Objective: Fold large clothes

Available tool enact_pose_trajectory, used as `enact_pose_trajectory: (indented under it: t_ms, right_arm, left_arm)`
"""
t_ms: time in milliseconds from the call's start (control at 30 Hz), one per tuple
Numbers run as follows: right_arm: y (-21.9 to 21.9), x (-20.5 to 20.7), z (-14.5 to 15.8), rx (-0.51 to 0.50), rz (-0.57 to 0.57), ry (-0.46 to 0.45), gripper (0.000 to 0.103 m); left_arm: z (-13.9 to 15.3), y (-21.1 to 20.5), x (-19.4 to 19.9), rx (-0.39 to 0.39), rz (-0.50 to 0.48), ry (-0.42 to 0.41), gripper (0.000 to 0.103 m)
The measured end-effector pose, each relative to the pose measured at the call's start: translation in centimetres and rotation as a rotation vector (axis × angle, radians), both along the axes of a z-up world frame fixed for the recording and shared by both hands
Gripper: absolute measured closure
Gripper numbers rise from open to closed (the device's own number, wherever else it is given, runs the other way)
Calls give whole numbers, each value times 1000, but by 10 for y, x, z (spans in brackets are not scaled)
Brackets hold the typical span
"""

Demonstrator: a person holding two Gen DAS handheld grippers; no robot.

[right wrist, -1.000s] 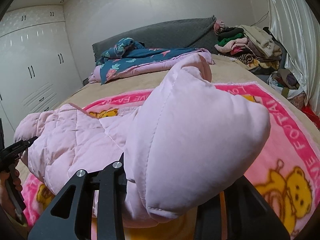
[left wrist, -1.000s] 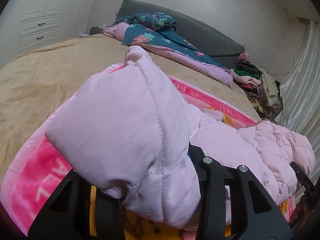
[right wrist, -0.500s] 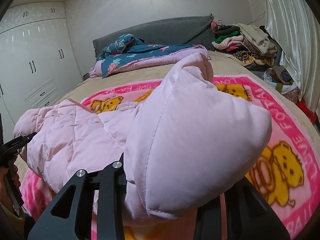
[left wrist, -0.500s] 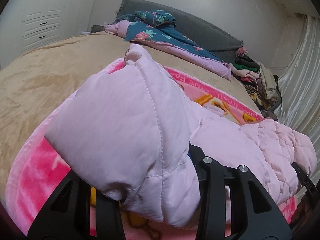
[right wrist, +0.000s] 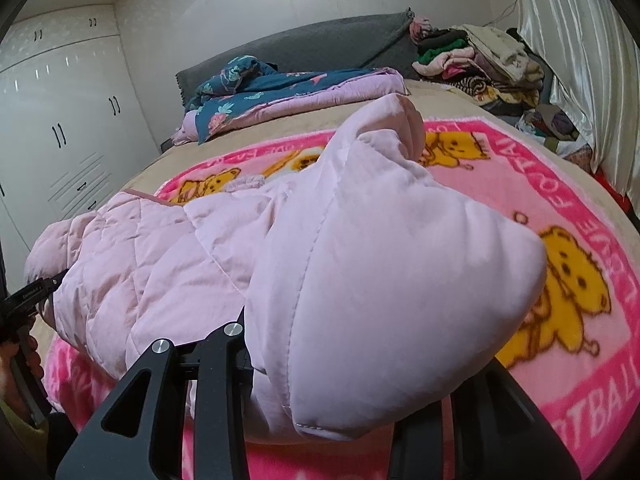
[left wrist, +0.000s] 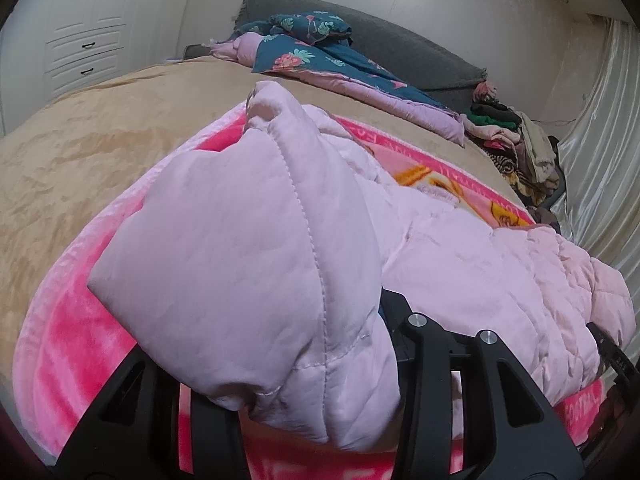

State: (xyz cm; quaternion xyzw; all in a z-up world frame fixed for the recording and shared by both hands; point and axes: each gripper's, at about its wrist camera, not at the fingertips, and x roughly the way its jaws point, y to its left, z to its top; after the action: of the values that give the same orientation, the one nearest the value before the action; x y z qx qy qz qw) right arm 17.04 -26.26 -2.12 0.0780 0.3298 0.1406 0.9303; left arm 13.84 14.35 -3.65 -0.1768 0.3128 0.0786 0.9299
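Two grippers are each clamped on a bunched corner of one pink padded jacket point(left wrist: 256, 264). On the left, the left gripper point(left wrist: 312, 392) has its jaws closed on a thick fold of fabric; on the right, the right gripper point(right wrist: 336, 396) is clamped the same way on the other end. The jacket is held slung between them just above the pink bear blanket point(right wrist: 580, 264), with its quilted middle sagging onto it.

Step judged: the lifted edge is being carried across for a fold, not yet laid down. Next, both ends should be lowered together and level, the edge lined up on the jacket body, then the jaws released; puffy fabric may spring back.

Surface: the blanket is spread on a tan bedspread point(left wrist: 100, 140). Room, left to right: white wardrobe point(left wrist: 80, 40), floral quilt point(left wrist: 320, 56) against a grey headboard point(left wrist: 420, 56), a clothes pile point(left wrist: 516, 140), and a pale curtain point(left wrist: 600, 140).
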Motion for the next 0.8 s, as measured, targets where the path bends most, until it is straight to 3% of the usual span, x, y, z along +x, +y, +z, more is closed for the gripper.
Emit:
enact_pose_trajectory:
  t_ms: [267,433,567,633,700,800]
  right_arm:
    - [-11,0,-22,45,-22,63,63]
    - [-22,0,-36,104,-40,119,48]
    - [-31,-2,-45,156,-48,166,35]
    - [-35,-5,-46,157,-60,181,17]
    - [-40,-11,-45,137,-89,182,8]
    - [-47,-22,-41,135,-94,185,7]
  left_arm:
    - [-16,3,-4,-10,15,22,63]
    - [-23,8,-6,-35,26,31,55]
    - [-29,17,-8,-67,46,54,40]
    - [-31,19,-10,-81,56,69,33]
    - [-31,23,-14,-85,70,86,16]
    - [-26,25,-25,-64,79,92,13]
